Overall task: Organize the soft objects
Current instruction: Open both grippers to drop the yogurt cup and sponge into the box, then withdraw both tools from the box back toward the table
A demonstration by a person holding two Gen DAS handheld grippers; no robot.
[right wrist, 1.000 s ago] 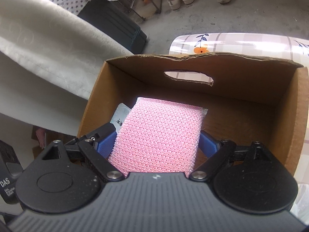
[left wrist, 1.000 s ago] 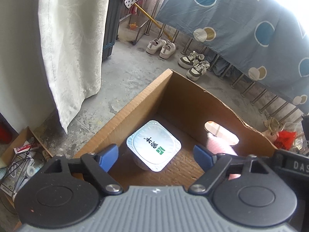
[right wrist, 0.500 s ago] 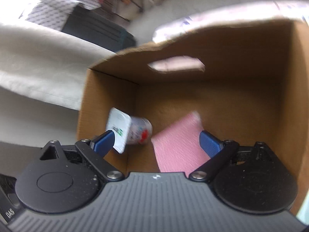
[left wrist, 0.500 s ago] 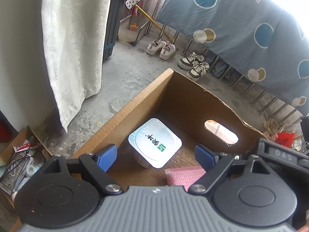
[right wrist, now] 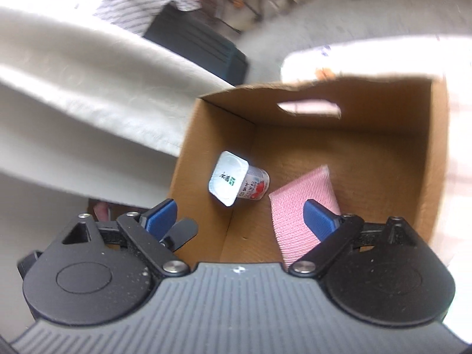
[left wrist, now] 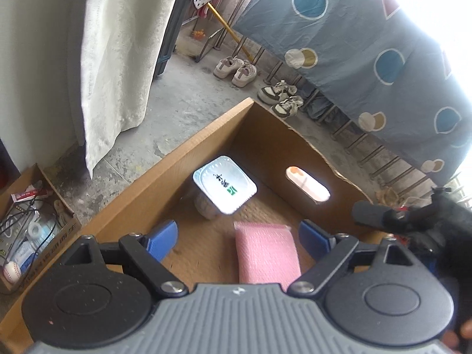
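1. Two things lie on the floor of the cardboard box [left wrist: 188,147] in your left wrist view: a pink mesh sponge [left wrist: 267,258] and a yogurt cup [left wrist: 224,184].
   - Your left hand-held gripper [left wrist: 236,237] hangs over the box with its blue pads spread and nothing between them.
   - The sponge sits below it, toward the right pad, with its long axis running roughly along the line of the fingers.
   - The cup stands past the sponge, near the far left corner.
   - Its foil lid bears dark characters and a small green mark, too glared to read.
   - A black part of your right hand-held gripper [left wrist: 413,215] shows at the right edge.

2. Same pair in your right wrist view, which is motion-blurred.
   - Your right hand-held gripper [right wrist: 242,218] is also spread and holds nothing.
   - Its right pad overlaps the sponge [right wrist: 298,206] in the picture, while its left pad hangs outside the box's [right wrist: 436,147] left wall.
   - The sponge lies flat, angled away toward the upper right.
   - The cup [right wrist: 236,178] sits just left of the sponge, with red fruit art and small print on its side that I cannot read.

3. Both hand-held grippers are near the sponge; I judge it placed, so either is free for the next soft item.
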